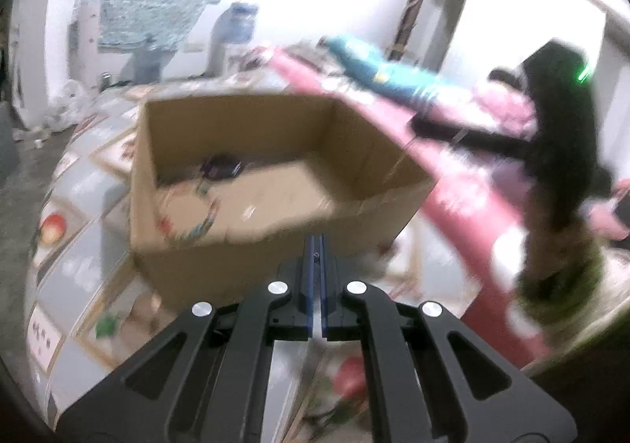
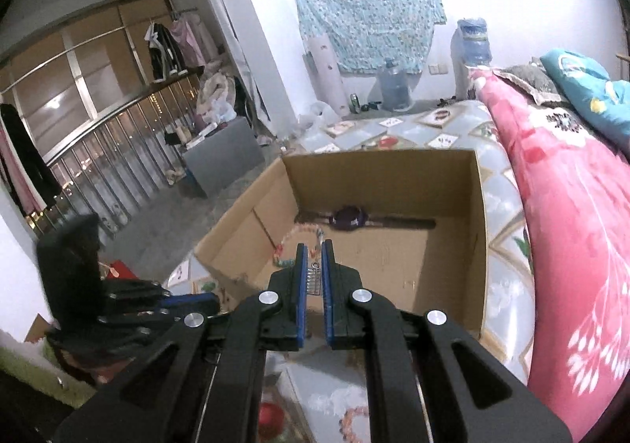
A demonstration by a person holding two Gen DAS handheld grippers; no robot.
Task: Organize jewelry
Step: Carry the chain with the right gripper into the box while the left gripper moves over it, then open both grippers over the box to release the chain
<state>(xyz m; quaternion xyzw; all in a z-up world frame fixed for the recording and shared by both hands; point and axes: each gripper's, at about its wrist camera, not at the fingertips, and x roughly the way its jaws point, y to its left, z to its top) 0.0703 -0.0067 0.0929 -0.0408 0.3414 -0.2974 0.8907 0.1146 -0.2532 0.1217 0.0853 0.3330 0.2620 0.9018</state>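
Already, the cardboard box (image 2: pixel 378 246) held a watch (image 2: pixel 348 218) and beads at 12 o'clock; my right hand-held gripper (image 2: pixel 314 265) was slightly parted around a small charm (image 2: pixel 314 277), my left hand-held gripper (image 1: pixel 317 265) clenched empty.

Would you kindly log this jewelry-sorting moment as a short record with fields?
container: open brown cardboard box on a patterned bedspread
inside box: dark purple-faced wristwatch by the far wall; pastel beaded strand to its left
left gripper: jaws closed, nothing visible between them, near the box's front edge
right gripper: jaws slightly apart, small silver chain piece between them, over the box
beside box: pink floral quilt
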